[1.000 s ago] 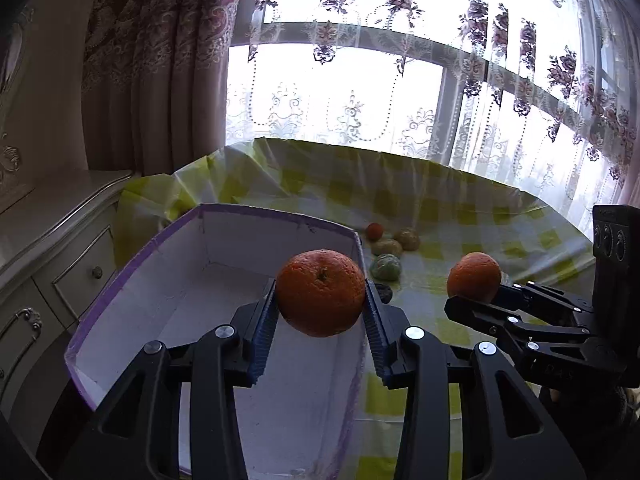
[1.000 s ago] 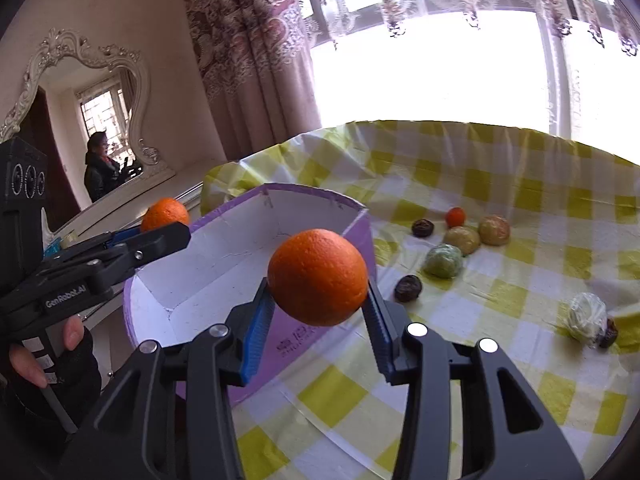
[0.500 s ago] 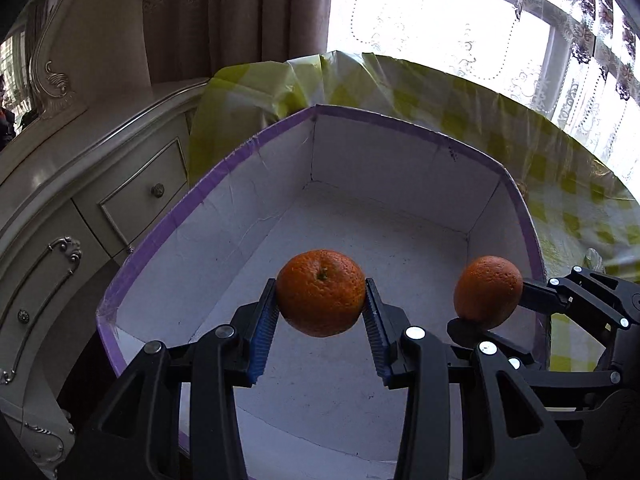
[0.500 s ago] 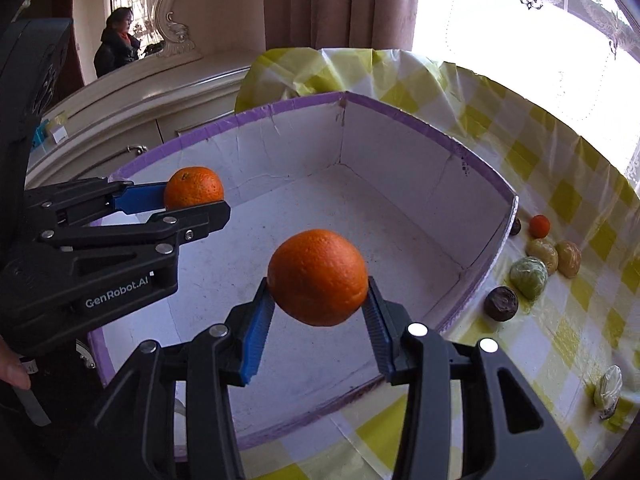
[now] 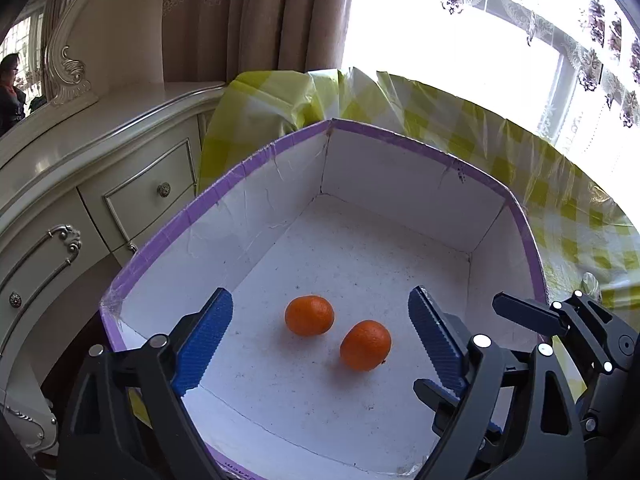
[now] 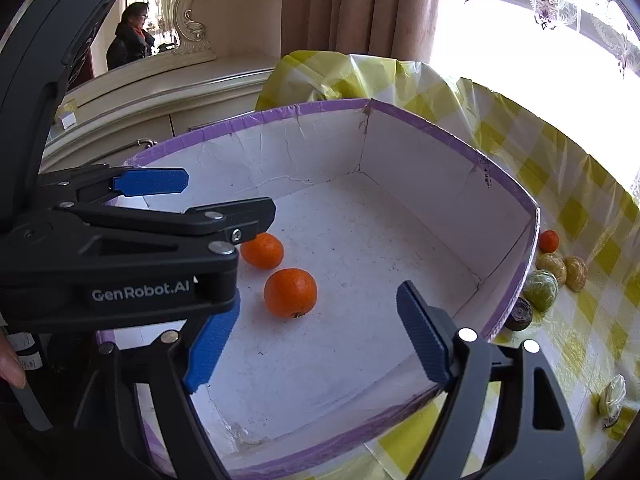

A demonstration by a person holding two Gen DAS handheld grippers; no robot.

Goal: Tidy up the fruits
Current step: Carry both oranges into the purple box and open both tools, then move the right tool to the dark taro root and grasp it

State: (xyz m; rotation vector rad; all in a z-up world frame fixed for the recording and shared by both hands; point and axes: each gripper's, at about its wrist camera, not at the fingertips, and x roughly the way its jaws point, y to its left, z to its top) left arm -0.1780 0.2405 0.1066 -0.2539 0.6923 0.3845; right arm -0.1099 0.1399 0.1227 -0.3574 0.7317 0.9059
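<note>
Left wrist view: left gripper [image 5: 320, 336] and right gripper [image 6: 316, 336], jaws just sprung apart, nothing between them; two oranges [image 5: 309, 315] [image 5: 365, 345] at box [image 5: 400, 184] floor centre, second at 4 o'clock; lift straight clear, avoid nudging fruit

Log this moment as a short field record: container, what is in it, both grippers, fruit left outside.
container: white cardboard box with purple rim, on a yellow checked tablecloth
contents: two round oranges, lying apart on the box floor
left gripper: jaws just opened, nothing between the pads
right gripper: jaws just opened, nothing gripped
outside: small mixed fruits beside the box's right wall
</note>
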